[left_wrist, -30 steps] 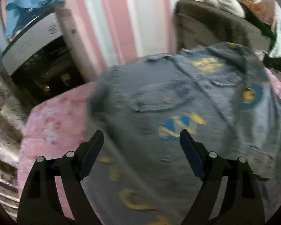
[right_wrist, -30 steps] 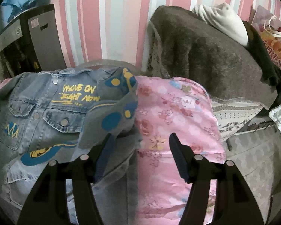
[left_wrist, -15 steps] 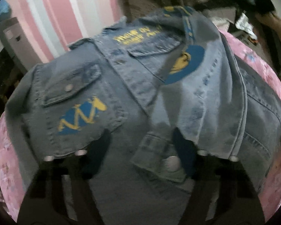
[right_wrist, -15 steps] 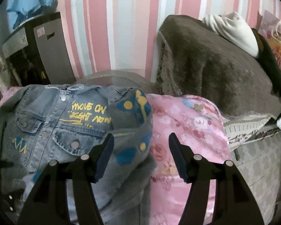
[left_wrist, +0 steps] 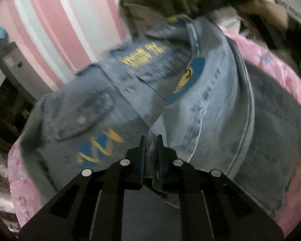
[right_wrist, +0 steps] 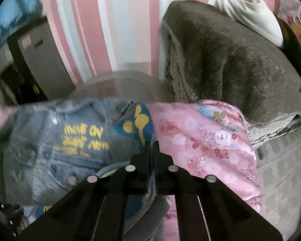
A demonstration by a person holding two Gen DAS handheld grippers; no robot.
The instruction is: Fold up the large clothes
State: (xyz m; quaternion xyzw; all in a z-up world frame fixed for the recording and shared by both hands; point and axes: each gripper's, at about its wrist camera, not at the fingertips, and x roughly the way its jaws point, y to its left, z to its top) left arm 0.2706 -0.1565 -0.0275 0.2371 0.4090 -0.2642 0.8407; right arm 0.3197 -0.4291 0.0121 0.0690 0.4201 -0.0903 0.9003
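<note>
The denim jacket (left_wrist: 170, 108) lies front-up on a pink floral cover (right_wrist: 208, 140) and fills the centre of the left wrist view; in the right wrist view it occupies the lower left of the frame. The left gripper (left_wrist: 149, 148) sits at lower centre of its frame with its two fingers drawn close together, pinching a fold of denim at the cuff end of a sleeve (left_wrist: 214, 104) that lies folded across the jacket front. A chest pocket flap (left_wrist: 84, 118) with a metal button appears at centre left, above a blue-and-yellow zigzag patch (left_wrist: 99, 148). The right gripper (right_wrist: 151, 150) sits at lower centre of its frame with fingers nearly pressed together; denim bearing blue and yellow print lies directly under them, but whether cloth is clamped between them cannot be told. Yellow lettering (right_wrist: 84, 138) on the jacket chest is at centre left of the right wrist view. A brown furry blanket (right_wrist: 230, 60) fills the upper right, with a white garment (right_wrist: 254, 18) on top of it, and a striped pink wall (right_wrist: 102, 24) runs across the top of the frame
</note>
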